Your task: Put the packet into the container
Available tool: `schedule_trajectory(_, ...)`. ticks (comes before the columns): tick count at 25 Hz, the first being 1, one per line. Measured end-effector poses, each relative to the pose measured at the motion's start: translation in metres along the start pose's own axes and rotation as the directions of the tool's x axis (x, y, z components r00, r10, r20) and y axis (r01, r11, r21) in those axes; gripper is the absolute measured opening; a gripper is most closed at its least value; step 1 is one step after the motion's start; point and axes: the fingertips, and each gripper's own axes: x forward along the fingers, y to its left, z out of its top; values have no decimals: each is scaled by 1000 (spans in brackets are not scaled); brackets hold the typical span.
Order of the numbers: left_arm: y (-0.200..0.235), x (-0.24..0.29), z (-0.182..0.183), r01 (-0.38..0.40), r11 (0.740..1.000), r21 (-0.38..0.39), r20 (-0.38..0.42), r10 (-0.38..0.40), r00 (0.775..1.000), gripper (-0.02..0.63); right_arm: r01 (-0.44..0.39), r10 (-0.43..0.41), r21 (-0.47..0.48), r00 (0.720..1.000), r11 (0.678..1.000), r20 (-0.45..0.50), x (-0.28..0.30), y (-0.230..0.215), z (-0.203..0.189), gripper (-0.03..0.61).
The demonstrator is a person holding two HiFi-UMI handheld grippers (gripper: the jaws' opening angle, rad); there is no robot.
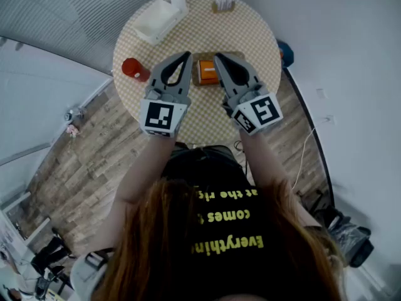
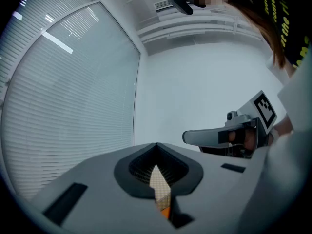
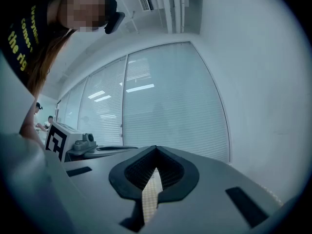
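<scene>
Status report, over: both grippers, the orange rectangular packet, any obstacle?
Left gripper, right gripper: shut, empty. Orange rectangular packet on round checked table, ungripped. Red round object stands aside from path to white plastic container.

The round table [image 1: 250,30] wears a matt checked cloth, and the floor [image 1: 75,155] is wood plank. At 11 o'clock on the table, the white container [image 1: 156,19] looks like smooth plastic. The left gripper [image 1: 187,54] and right gripper [image 1: 217,57] are matt grey plastic with ribbed dark pads [image 3: 141,169].
</scene>
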Motion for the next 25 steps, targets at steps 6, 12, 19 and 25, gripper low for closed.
schedule_trajectory(6, -3, 0, -1, 8, 1000, -4, 4, -8, 1000, 0, 7, -7, -13, 1000, 1000, -9, 1, 1, -2, 15)
schedule_trajectory(12, -2, -1, 1, 12, 1000, 0, 5, -12, 1000, 0, 5, -6, -25, 1000, 1000, -11, 3, 4, 0, 15)
schedule_trajectory(19, -2, 0, 2, 17, 1000, 6, 8, -17, 1000, 0, 0, -1, -61, 1000, 998, -26, 6, 8, 1, 15)
schedule_trajectory(25, -2, 2, 3, 23, 1000, 6, 7, -23, 1000, 0, -2, 0, -68, 1000, 998, -23, 8, 8, 3, 15)
